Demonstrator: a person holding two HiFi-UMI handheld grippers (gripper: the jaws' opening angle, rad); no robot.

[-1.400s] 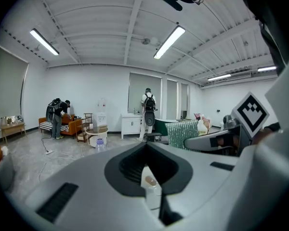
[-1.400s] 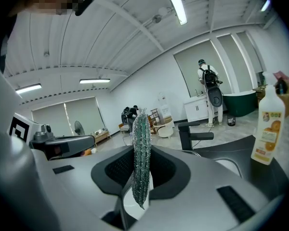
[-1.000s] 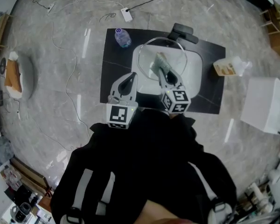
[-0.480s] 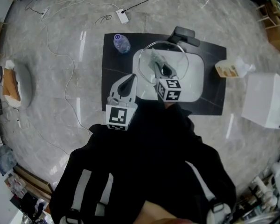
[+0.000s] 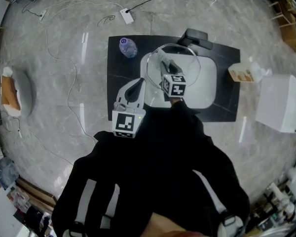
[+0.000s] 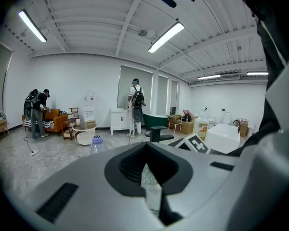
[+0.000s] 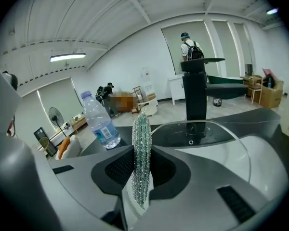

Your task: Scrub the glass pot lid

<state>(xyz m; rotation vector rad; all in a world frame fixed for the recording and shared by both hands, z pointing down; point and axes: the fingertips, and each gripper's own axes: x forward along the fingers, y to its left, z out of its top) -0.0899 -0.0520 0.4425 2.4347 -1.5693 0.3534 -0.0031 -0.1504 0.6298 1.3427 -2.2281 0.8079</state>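
Right gripper view shows your right gripper (image 7: 140,182) clamped on a silvery-green mesh scrubber (image 7: 140,148), which stands upright out of the jaws. The glass lid (image 7: 207,131) lies straight ahead of those jaws, its rim curving out from behind the scrubber, and the black tap (image 7: 196,90) rises behind it. Whether the scrubber touches the glass cannot be told. From the head view, the lid sits over the white sink (image 5: 207,90) in the middle of the black counter (image 5: 121,80), with the tap at the counter's far edge and a water bottle (image 5: 129,47) at its far left corner. There your right gripper reaches over the sink, with the scrubber inside the lid's ring. Your left gripper (image 5: 138,84) sits at the sink's left side, its tip meeting the lid's left rim. In the left gripper view its jaws are closed on a thin, pale, glassy sliver, which looks to be that rim.
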